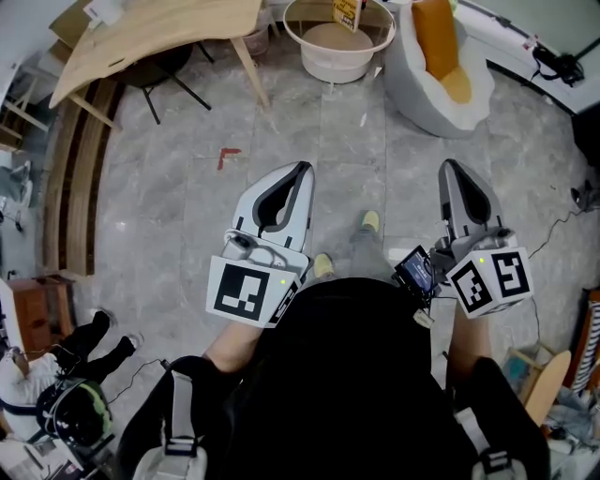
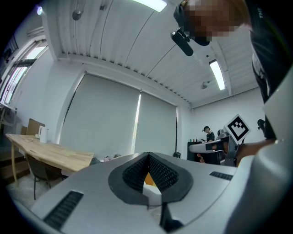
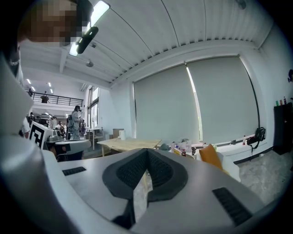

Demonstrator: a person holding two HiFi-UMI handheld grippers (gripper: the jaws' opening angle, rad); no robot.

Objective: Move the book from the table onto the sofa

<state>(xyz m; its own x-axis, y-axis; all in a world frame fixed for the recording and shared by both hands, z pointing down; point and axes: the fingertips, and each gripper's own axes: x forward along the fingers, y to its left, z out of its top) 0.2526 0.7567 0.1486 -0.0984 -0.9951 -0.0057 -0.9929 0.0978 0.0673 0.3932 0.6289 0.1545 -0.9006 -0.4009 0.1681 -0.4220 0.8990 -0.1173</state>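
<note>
A yellow printed thing [image 1: 347, 11], perhaps the book, stands on the round white table [image 1: 336, 58] at the top edge of the head view. The white sofa [image 1: 441, 98] with an orange cushion [image 1: 436, 37] sits to its right; the cushion [image 3: 211, 155] also shows in the right gripper view. My left gripper [image 1: 302, 169] and right gripper [image 1: 453, 167] are held side by side over the grey floor, well short of both. Each has its jaws closed tip to tip with nothing between them, as the left gripper [image 2: 148, 155] and right gripper [image 3: 147, 151] show in their own views.
A long wooden table [image 1: 150, 33] with a black chair [image 1: 164, 80] under it stands far left. Wooden planks [image 1: 80, 178] lie along the left wall. A person [image 1: 66, 361] sits on the floor at lower left. A cable [image 1: 562, 225] trails at the right.
</note>
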